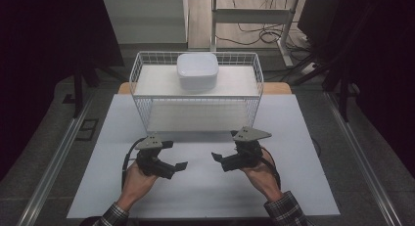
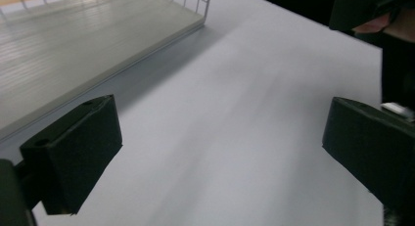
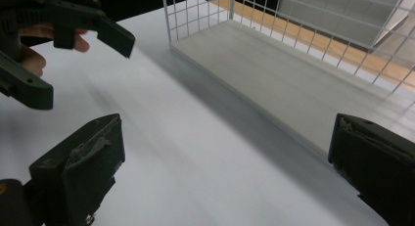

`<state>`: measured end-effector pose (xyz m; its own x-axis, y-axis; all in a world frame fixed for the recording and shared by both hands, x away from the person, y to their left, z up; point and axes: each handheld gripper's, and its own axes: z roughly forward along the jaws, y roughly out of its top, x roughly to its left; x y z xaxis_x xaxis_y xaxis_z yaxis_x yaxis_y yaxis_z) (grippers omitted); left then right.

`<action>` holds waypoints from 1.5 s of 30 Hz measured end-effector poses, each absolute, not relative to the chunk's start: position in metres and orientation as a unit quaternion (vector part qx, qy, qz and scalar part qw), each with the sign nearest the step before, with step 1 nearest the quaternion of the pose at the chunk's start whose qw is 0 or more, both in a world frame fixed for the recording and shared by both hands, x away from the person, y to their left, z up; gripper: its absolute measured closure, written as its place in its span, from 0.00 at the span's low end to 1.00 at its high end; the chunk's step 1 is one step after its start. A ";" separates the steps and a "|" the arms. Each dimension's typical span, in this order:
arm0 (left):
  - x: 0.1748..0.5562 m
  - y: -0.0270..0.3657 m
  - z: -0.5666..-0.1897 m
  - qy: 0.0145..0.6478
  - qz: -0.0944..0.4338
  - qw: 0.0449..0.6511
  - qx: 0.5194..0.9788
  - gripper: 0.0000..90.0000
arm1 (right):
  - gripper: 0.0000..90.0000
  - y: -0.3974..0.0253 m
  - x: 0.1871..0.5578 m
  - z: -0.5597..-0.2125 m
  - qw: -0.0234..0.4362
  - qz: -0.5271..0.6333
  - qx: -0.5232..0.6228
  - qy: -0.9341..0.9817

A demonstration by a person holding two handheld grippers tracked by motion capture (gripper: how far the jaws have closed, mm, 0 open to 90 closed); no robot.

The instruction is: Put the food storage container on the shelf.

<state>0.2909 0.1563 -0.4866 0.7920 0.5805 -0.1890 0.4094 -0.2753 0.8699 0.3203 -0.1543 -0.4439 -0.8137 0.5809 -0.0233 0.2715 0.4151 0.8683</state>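
lying beyond both spread grippers (image 1: 175, 156) (image 1: 226, 148): wire basket (image 1: 195, 108).

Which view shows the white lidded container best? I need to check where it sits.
The high view: the white container shows whole, sitting on the upper shelf of the wire rack. The left gripper view and right gripper view catch the rack's lower shelf and mesh, with both pairs of jaws spread open.
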 end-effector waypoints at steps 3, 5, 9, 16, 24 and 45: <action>0.284 0.159 -0.487 0.311 0.099 0.507 0.798 0.00 | 0.00 -0.159 0.316 -0.447 0.161 0.473 0.262 0.826; 0.280 0.162 -0.488 0.313 0.105 0.506 0.797 0.00 | 0.00 -0.162 0.313 -0.449 0.161 0.471 0.265 0.826; 0.274 0.170 -0.489 0.319 0.114 0.508 0.792 0.02 | 0.00 -0.167 0.306 -0.450 0.160 0.469 0.268 0.826; 0.263 0.183 -0.495 0.334 0.117 0.504 0.788 0.02 | 0.00 -0.179 0.296 -0.452 0.162 0.464 0.278 0.825; 0.249 0.197 -0.502 0.350 0.125 0.489 0.789 0.02 | 0.00 -0.201 0.285 -0.464 0.171 0.451 0.301 0.823; 0.220 0.218 -0.524 0.388 0.117 0.447 0.798 0.02 | 0.00 -0.242 0.261 -0.489 0.193 0.424 0.351 0.812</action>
